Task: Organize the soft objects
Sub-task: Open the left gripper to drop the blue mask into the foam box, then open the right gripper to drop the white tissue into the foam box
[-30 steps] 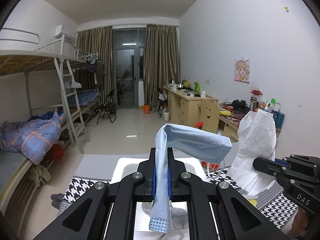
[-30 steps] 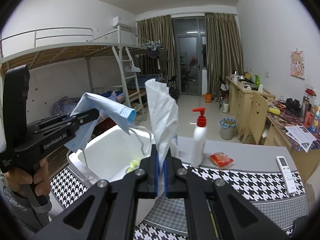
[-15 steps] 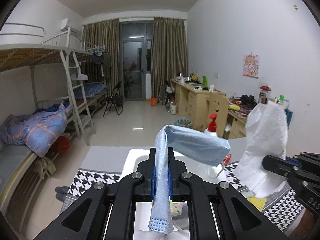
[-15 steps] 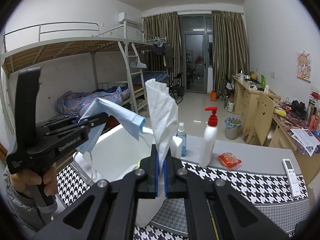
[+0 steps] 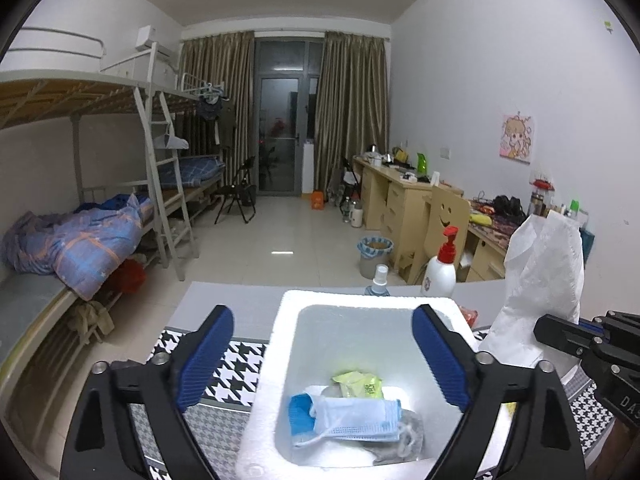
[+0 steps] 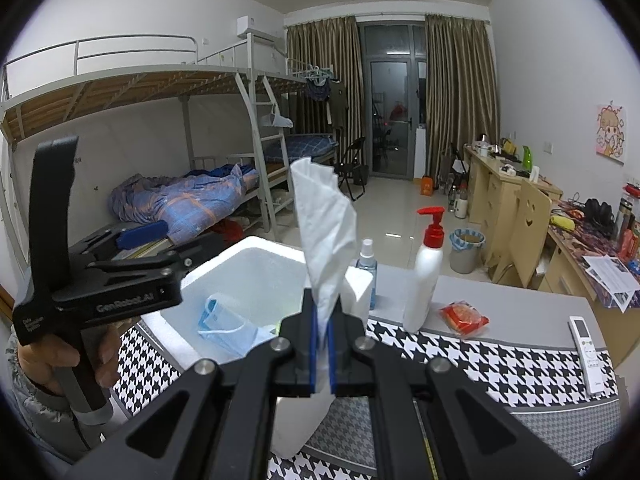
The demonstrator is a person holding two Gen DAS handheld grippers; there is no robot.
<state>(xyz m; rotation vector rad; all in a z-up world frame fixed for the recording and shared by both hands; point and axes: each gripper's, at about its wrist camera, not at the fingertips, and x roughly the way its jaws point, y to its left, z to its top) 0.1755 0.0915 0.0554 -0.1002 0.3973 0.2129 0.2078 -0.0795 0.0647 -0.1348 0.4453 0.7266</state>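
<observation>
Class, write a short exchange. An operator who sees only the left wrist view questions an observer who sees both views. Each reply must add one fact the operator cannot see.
Operator: The mask lies in the foam box and my left tool is open. Does the right tool really grip the tissue?
Observer: Yes. It is shut on the tissue's lower part, and the rest stands upright above it.
Operator: Is anything lying to the right of the pump bottle that I cannot see?
Observer: A white remote control lies on the houndstooth cloth, near the table's right end.
</observation>
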